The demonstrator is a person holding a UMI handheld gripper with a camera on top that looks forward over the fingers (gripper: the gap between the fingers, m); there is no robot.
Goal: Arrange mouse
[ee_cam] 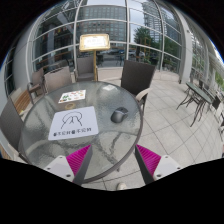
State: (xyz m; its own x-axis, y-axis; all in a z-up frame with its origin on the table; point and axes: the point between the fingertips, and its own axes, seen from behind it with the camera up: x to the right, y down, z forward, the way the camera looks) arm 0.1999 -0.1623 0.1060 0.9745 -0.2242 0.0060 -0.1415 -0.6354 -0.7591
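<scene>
Gripper point(111, 160) fingers apart, holding nothing, above table point(60, 150).
Mouse point(119, 115) rests on the glass top beyond the fingers, right of the mat point(74, 123); chairs point(135, 76) stand behind.

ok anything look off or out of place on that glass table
Slightly. The mouse sits on the bare glass table, beside the white mouse pad rather than on it. Nothing looks spilled or damaged. The gripper is open, short of both.
</scene>
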